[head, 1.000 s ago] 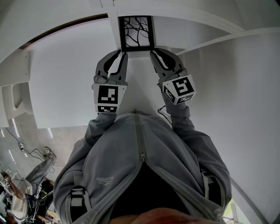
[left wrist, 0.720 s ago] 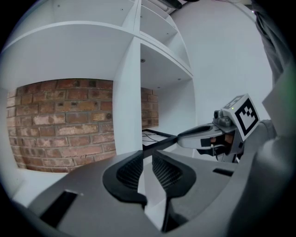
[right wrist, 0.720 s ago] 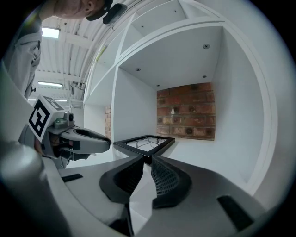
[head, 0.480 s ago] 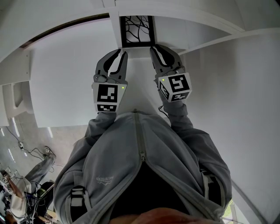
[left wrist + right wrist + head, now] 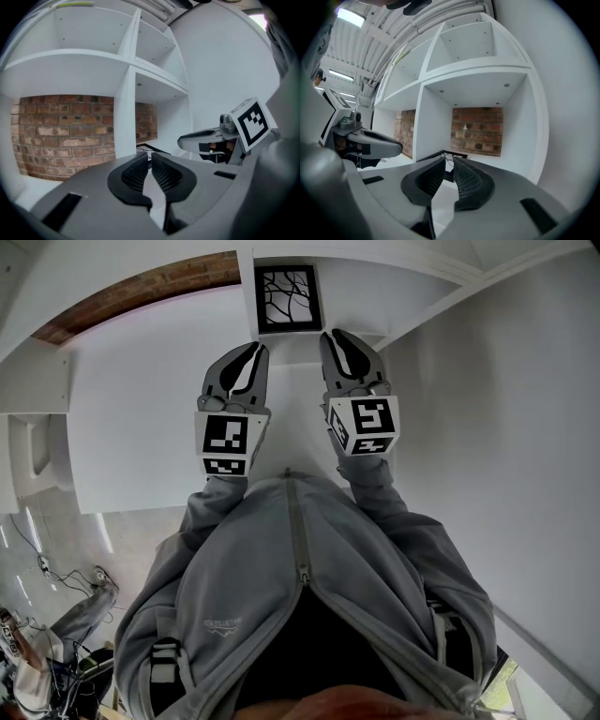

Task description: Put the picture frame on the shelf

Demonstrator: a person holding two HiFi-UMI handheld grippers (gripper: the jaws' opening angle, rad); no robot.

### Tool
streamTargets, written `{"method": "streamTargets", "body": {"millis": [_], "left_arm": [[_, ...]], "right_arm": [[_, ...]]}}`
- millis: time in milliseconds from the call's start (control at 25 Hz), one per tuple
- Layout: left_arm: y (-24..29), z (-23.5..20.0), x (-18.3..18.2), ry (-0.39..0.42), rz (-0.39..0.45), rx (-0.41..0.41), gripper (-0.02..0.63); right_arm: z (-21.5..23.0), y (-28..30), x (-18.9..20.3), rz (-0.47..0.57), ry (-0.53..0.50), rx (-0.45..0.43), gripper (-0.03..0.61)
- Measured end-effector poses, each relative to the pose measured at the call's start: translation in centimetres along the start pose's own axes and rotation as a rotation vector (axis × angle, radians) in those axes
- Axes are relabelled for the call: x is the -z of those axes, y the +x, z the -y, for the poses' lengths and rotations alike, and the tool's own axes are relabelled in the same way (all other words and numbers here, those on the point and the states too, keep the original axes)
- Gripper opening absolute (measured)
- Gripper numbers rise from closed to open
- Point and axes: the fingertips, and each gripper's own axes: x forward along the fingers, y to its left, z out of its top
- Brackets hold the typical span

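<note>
The picture frame, black with a branch pattern, lies flat on the white shelf board, deep in a cubby. It shows just past the jaw tips in the left gripper view and the right gripper view. My left gripper sits a little short of its near left corner. Its jaws are closing with nothing between them, and a narrow slit remains. My right gripper has its tips at the near right corner. Its jaws stand almost together with nothing pressed between them.
A white upright divider separates the cubbies, and a brick wall shows behind them. More shelf compartments rise above. A white side panel stands at the right. Cables and clutter lie on the floor at lower left.
The left jaws have narrowed. The left gripper's tips now sit a little short of the frame instead of at its corner. The frame looks smaller and higher in the head view.
</note>
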Motion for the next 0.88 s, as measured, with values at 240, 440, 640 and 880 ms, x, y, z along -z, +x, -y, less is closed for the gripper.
{"method": "streamTargets", "body": {"millis": [240,440,640,880], "left_arm": [[-2.6,1.9,-4.0,0.008,0.092,0.025,0.008],[-4.8,3.0,-6.1,0.001,0.145,0.037,0.008],[-7.5,3.8,-7.3,-0.02,0.179,0.028,0.008],[-10.9,4.4,-8.3,0.0,0.21,-0.006,0.008]], "right_arm": [[-1.3,-3.5,-4.2,0.068,-0.005,0.047,0.04],[-2.6,-6.8,-6.7,0.119,-0.019,0.059,0.032],[-3.8,-10.1,-8.7,0.164,-0.055,0.077,0.029],[-5.0,-13.5,-9.7,0.191,-0.072,0.092,0.029]]}}
